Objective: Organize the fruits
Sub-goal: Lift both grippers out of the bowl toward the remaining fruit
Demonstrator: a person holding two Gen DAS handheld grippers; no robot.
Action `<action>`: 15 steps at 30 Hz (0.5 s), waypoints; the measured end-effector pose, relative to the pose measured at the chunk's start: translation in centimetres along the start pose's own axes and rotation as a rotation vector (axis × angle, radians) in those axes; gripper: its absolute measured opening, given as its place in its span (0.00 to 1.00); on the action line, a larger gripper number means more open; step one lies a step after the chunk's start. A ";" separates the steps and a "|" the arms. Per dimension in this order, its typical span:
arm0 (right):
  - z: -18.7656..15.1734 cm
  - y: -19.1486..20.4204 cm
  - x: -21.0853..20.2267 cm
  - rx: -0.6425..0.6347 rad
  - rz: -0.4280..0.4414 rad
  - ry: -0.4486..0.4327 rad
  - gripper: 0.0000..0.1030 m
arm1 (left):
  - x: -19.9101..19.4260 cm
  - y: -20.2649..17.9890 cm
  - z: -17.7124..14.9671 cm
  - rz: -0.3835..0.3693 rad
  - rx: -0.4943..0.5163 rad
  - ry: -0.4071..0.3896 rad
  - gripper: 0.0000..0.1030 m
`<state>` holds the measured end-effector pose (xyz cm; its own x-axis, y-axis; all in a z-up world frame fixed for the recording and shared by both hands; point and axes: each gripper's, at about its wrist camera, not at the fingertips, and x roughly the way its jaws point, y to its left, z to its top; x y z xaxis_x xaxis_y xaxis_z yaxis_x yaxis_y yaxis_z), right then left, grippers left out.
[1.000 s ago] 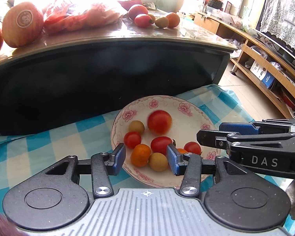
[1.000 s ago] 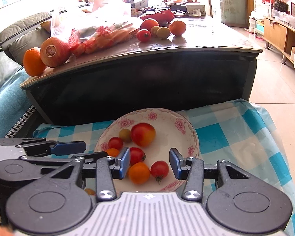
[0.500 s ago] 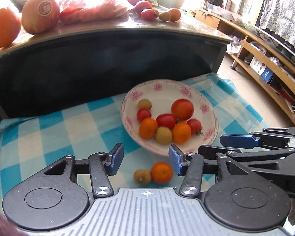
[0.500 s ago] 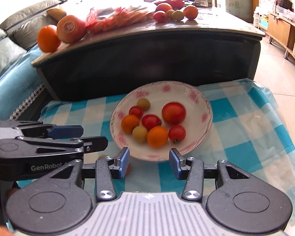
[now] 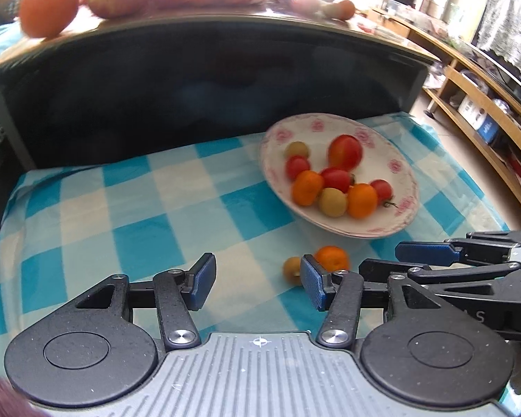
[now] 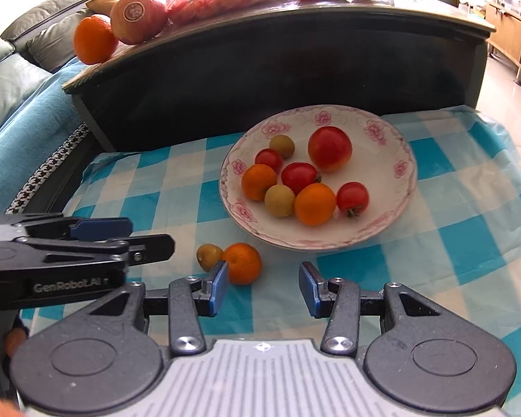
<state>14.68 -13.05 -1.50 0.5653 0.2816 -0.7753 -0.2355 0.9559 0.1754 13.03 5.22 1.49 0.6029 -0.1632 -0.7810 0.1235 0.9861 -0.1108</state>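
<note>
A white plate with pink flowers [image 6: 396, 135] [image 5: 404, 170] sits on a blue checked cloth and holds several fruits: red tomatoes, small oranges and tan round fruits. A small orange [image 6: 242, 262] [image 5: 332, 258] and a tan fruit [image 6: 209, 256] [image 5: 291, 270] lie loose on the cloth in front of the plate. My left gripper [image 5: 257, 285] is open, empty, with the loose pair just beyond its right finger. My right gripper [image 6: 264, 286] is open, empty, with the loose orange by its left finger.
A dark curved table [image 6: 295, 52] rises behind the cloth, carrying a large orange [image 6: 94, 39], a labelled fruit [image 6: 138, 17], red net bags and more fruit. A sofa [image 6: 14, 80] lies to the left. Wooden shelves [image 5: 486, 104] stand to the right.
Both grippers have pulled back from the plate and stayed open. The loose orange and tan fruit on the cloth have come into view in front of the plate.
</note>
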 end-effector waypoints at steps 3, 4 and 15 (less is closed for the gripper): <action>0.3 0.2 1.2 0.023 0.018 0.017 0.46 | -0.2 1.0 0.1 0.000 -0.030 -0.008 0.61; 0.5 0.2 1.6 0.039 0.028 0.023 0.46 | -0.3 1.3 0.1 0.000 -0.038 -0.010 0.61; 1.7 0.8 4.6 0.117 0.059 0.059 0.46 | -0.5 2.6 0.2 -0.004 -0.077 -0.009 0.62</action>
<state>18.44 -10.83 -3.95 0.5053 0.3353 -0.7951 -0.1707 0.9421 0.2887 13.17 7.91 1.69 0.6099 -0.1672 -0.7746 0.0656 0.9848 -0.1609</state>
